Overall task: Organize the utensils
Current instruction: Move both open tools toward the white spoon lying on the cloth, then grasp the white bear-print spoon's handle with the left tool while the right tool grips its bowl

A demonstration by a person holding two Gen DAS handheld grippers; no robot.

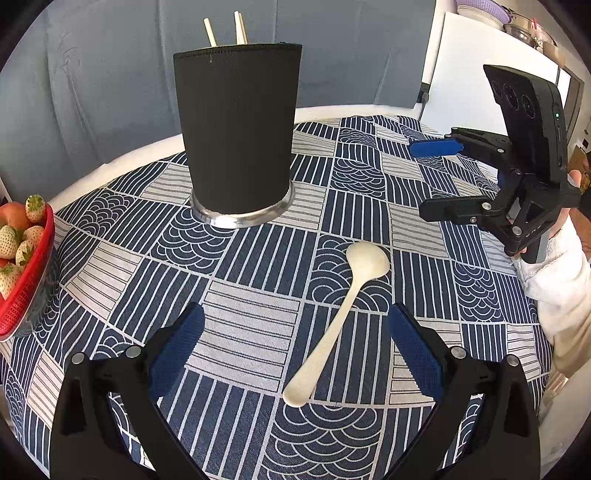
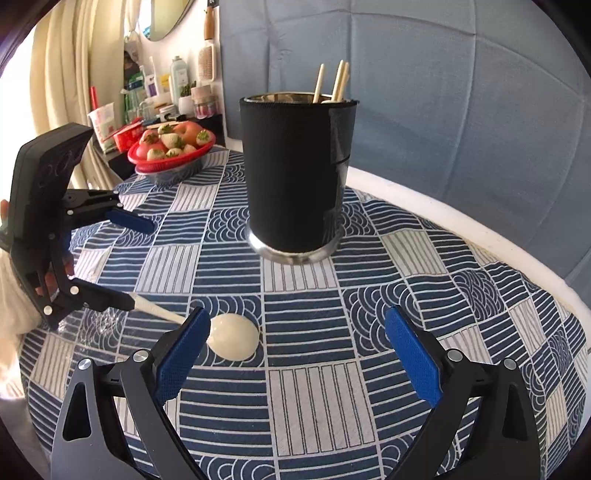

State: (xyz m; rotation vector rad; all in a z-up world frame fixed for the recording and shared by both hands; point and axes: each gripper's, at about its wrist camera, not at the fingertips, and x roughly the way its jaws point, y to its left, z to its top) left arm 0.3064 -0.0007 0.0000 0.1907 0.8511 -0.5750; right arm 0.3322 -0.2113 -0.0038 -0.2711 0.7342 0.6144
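Left gripper (image 1: pixel 295 343) stood wide open, blue pads (image 1: pixel 177 350) empty, handle of white spoon (image 1: pixel 334 325) lying between fingers on patterned tablecloth (image 1: pixel 251 317) (no contact visible). Right gripper (image 2: pixel 297 345) likewise spread wide, holding nothing; spoon bowl (image 2: pixel 232 341) lay just beside its left pad (image 2: pixel 181 354). Spoon flat on cloth, near black holder (image 1: pixel 236 136), which stood upright behind with chopsticks (image 1: pixel 240 29) inside. Red basket of strawberries (image 2: pixel 170 147) sat at table edge, well apart.
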